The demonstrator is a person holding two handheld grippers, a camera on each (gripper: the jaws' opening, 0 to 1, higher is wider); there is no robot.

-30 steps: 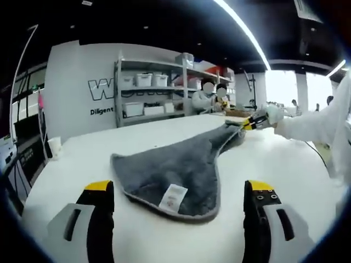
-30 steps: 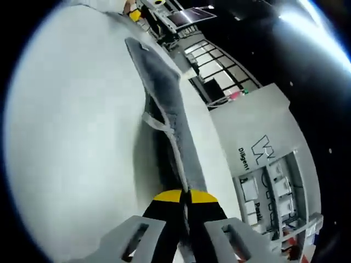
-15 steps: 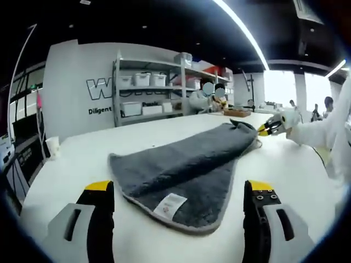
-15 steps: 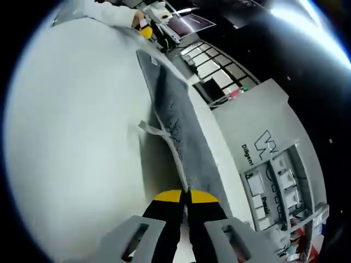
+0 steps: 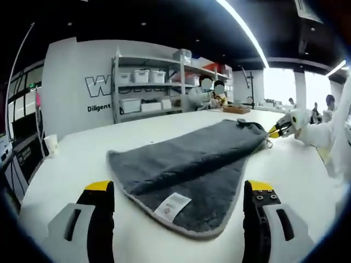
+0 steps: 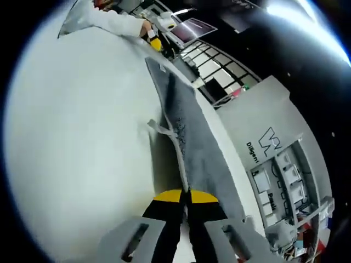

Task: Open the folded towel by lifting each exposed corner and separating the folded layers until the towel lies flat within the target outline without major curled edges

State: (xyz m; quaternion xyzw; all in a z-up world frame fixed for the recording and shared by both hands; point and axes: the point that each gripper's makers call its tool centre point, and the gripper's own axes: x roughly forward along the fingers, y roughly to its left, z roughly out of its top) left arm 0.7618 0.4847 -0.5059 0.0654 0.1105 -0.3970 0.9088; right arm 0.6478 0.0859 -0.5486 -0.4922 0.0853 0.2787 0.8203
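One fold remains, by my reckoning: the grey towel (image 5: 186, 175) lies on the white tabletop (image 5: 82, 164), still doubled. The right hand-held gripper (image 6: 185, 196) is clamped on its far corner, while the left hand-held gripper (image 5: 178, 189) gapes empty at the near edge.

White wall (image 5: 71, 76), storage shelves (image 5: 148, 87), ceiling light strip (image 5: 241, 30).

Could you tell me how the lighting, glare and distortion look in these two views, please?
Left gripper view: a bright ceiling light strip and blown-out windows at right; fisheye curves the white table; the grey towel stays sharp. Right gripper view: strongly rolled, the table glares pale, the towel casts a soft shadow, and the far wall lettering bends.
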